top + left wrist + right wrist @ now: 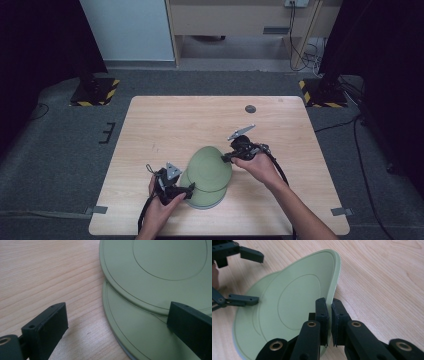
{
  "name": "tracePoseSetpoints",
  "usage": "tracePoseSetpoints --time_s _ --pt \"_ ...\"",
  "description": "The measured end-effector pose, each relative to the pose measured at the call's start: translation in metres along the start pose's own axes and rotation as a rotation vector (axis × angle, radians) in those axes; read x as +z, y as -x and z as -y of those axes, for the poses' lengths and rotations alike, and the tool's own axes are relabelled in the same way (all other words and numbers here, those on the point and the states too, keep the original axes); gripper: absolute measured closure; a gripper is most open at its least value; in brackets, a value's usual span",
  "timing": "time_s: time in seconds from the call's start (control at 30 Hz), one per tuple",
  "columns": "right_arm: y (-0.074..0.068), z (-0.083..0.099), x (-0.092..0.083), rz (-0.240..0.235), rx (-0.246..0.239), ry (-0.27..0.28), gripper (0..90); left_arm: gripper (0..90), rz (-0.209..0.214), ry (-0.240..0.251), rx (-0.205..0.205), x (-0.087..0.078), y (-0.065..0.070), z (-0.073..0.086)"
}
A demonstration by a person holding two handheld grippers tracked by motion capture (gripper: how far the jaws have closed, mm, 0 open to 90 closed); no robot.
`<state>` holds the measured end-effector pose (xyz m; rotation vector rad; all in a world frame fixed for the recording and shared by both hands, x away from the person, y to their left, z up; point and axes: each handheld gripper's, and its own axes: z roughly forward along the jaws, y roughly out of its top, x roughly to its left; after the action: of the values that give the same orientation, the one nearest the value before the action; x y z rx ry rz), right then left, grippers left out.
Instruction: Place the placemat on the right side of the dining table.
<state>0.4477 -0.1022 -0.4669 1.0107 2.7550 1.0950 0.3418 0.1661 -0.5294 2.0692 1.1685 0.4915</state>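
Observation:
Two pale green plates lie near the table's front edge, one on the other. The upper plate (210, 167) (162, 262) (294, 297) is tilted, its right side raised off the lower plate (202, 201) (140, 332) (244, 327). My right gripper (227, 157) (330, 315) is shut on the upper plate's right rim, one pad inside it and one outside. At the plates' left side my left gripper (189, 190) (117, 315) (249, 277) stands open and low. One of its jaws is over the bare wood, the other over the lower plate's rim.
The wooden table (165, 125) has a small dark round disc (250, 108) near its far edge. Cables trail from both grippers toward the front edge. Grey carpet surrounds the table, with black stands on hazard-striped bases (95, 92) at the far left and right.

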Motion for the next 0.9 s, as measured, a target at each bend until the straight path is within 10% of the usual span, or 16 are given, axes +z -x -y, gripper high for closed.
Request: tracePoseSetpoints --time_s 0.37,0.9 --pt "-0.007 -0.016 -0.021 -0.028 -0.001 0.037 85.9 2.1 -0.037 0.051 -0.035 -0.011 -0.016 0.0" --pt "-0.016 -0.031 -0.044 -0.089 0.007 0.09 86.1 2.2 -0.116 0.001 -0.098 -0.013 -0.039 0.007"
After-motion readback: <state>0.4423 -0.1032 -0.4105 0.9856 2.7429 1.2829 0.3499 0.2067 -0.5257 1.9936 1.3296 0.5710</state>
